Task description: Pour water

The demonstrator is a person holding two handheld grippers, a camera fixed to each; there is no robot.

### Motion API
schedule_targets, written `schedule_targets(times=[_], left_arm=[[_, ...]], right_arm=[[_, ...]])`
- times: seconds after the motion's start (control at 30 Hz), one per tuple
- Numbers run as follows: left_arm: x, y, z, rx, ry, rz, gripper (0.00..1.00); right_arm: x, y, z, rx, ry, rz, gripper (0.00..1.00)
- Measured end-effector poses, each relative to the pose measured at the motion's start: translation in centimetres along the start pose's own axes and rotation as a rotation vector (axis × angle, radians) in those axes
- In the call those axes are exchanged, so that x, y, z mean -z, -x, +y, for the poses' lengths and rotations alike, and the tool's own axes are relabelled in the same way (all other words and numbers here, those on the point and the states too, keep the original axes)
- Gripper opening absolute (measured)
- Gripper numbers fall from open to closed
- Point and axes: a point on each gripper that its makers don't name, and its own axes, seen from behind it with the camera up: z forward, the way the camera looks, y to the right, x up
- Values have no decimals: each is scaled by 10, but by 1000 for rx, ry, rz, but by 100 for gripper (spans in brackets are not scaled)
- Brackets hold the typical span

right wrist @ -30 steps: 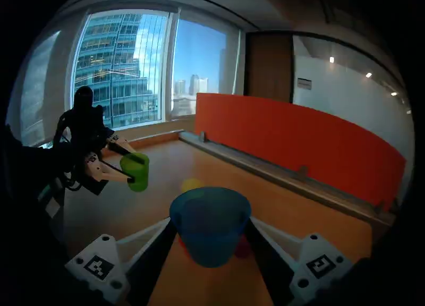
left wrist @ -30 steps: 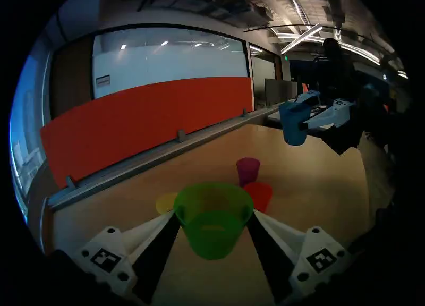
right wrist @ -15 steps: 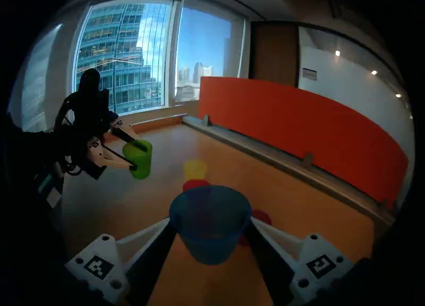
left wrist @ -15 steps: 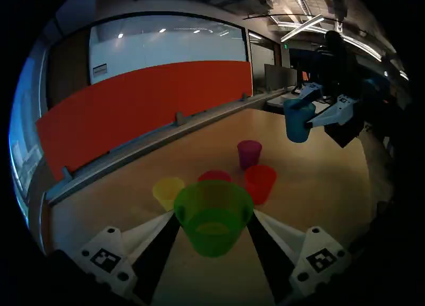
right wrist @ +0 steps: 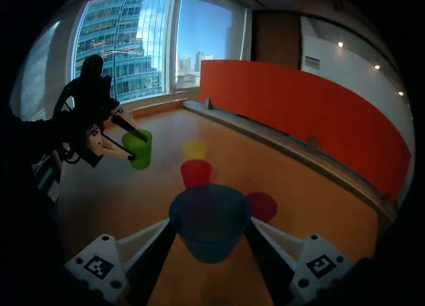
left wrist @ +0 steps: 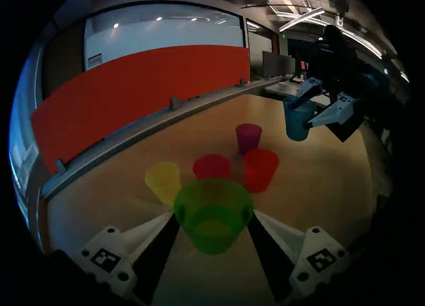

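The green cup (left wrist: 213, 226) is clamped upright, mouth upward, by the left gripper (left wrist: 213, 215), held level short of the red cup (left wrist: 212, 166). The blue cup (right wrist: 210, 226) is gripped upright likewise by the right gripper (right wrist: 210, 217).

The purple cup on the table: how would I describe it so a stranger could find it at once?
Find the long orange partition edging the wooden table. Before it four small plastic cups cluster; the purple plastic cup stands farthest back in the left gripper view, behind the orange-red plastic cup. Beside a yellow cup and a red cup, it alone is purple.
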Motion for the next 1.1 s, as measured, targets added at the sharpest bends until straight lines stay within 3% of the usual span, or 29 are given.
schedule_targets(times=[0.63, 1.1], left_arm=[[-28, 28, 4, -6, 40, -90, 85], [-46, 43, 6, 8, 64, -118, 85]], right_arm=[[-24, 42, -6, 20, -26, -88, 90], [-34, 61, -11, 18, -39, -115, 90]])
